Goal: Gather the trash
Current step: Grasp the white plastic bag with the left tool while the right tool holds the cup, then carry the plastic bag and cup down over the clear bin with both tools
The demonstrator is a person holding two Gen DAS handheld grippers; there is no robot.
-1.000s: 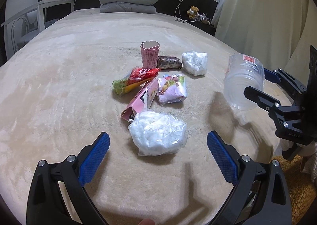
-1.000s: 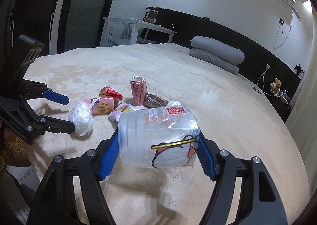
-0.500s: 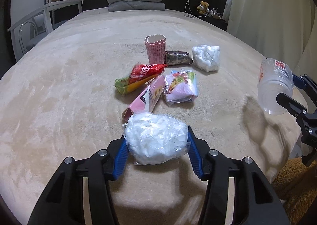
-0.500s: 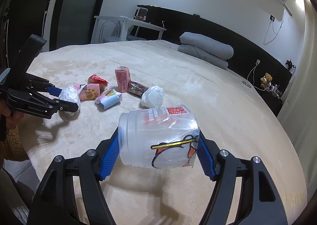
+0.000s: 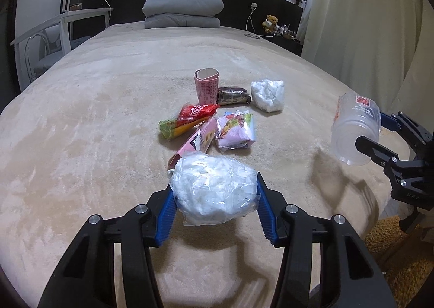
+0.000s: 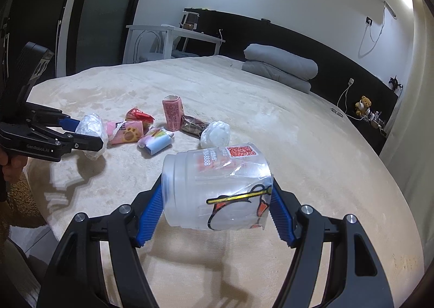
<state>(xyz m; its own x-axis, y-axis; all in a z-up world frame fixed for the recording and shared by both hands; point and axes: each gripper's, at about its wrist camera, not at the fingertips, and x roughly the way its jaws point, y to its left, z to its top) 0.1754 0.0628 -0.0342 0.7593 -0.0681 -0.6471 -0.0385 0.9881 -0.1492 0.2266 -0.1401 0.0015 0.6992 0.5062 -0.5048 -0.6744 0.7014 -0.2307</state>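
Two grips: left tool point(image 5: 214, 196) clamps white plastic wad point(image 5: 214, 188), right tool point(image 6: 217, 199) clamps clear cup point(image 6: 217, 188).

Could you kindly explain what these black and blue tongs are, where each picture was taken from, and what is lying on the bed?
There is no robot here: a person holds a two-fingered tool in each hand, with a camera on each looking along its fingers. In the left camera's picture, the left hand-held gripper is closed on a crumpled plastic bag. In the right camera's picture, the right hand-held gripper is closed on a clear plastic cup. Each tool shows at the edge of the other's picture. Still on the bed lie a pink paper cup, a red snack wrapper, a pink carton, a tissue pack, a dark wrapper and another white bag.
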